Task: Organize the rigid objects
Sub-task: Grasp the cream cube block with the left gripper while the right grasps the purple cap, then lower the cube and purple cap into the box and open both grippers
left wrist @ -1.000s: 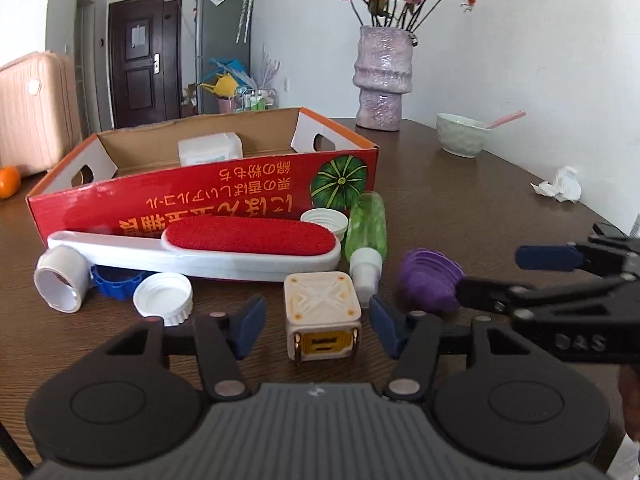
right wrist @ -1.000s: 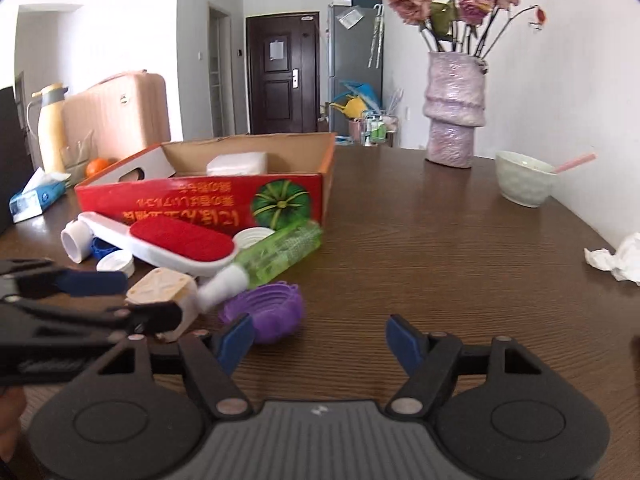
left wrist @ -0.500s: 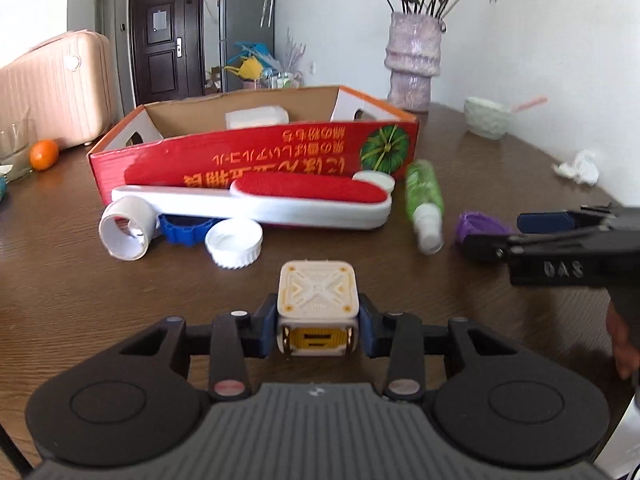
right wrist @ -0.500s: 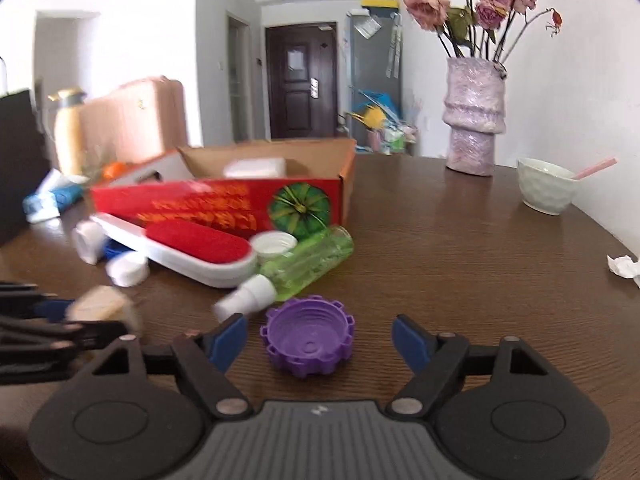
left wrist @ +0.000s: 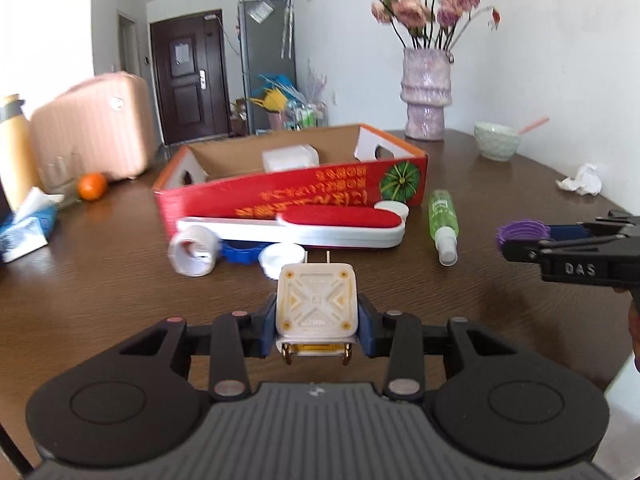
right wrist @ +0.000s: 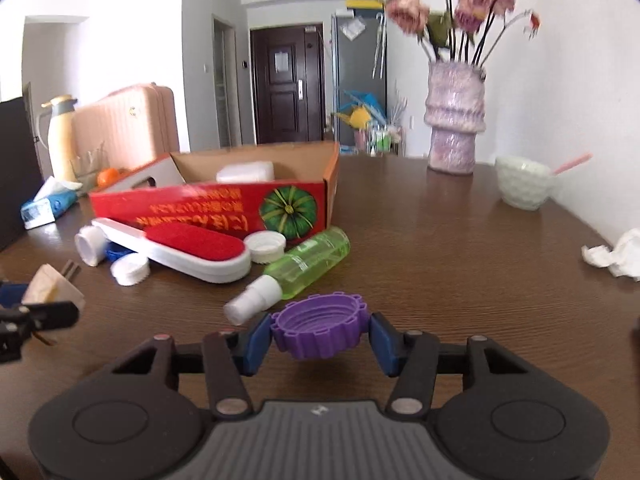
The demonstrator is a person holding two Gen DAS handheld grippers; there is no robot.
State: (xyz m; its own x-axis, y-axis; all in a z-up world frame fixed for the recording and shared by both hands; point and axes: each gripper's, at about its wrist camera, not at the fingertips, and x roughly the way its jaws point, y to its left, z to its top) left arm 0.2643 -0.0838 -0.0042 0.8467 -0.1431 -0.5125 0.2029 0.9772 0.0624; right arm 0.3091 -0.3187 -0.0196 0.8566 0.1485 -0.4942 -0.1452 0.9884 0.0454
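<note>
Blurred flowers [right wrist: 460, 12], left tongs [left wrist: 316, 326] clamp plug cube [left wrist: 316, 306], right tongs [right wrist: 318, 338] closing onto purple cap [right wrist: 318, 330]

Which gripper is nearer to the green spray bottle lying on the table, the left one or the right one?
Right. The right gripper, closing on the purple cap, is just in front of the green spray bottle nozzle. The left gripper, holding the white plug adapter, is farther off to the side.

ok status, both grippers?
Left gripper shut on plug cube, lifted. Right gripper closing on purple cap, pads touching. Box ahead; brush and bottle lie before it.
</note>
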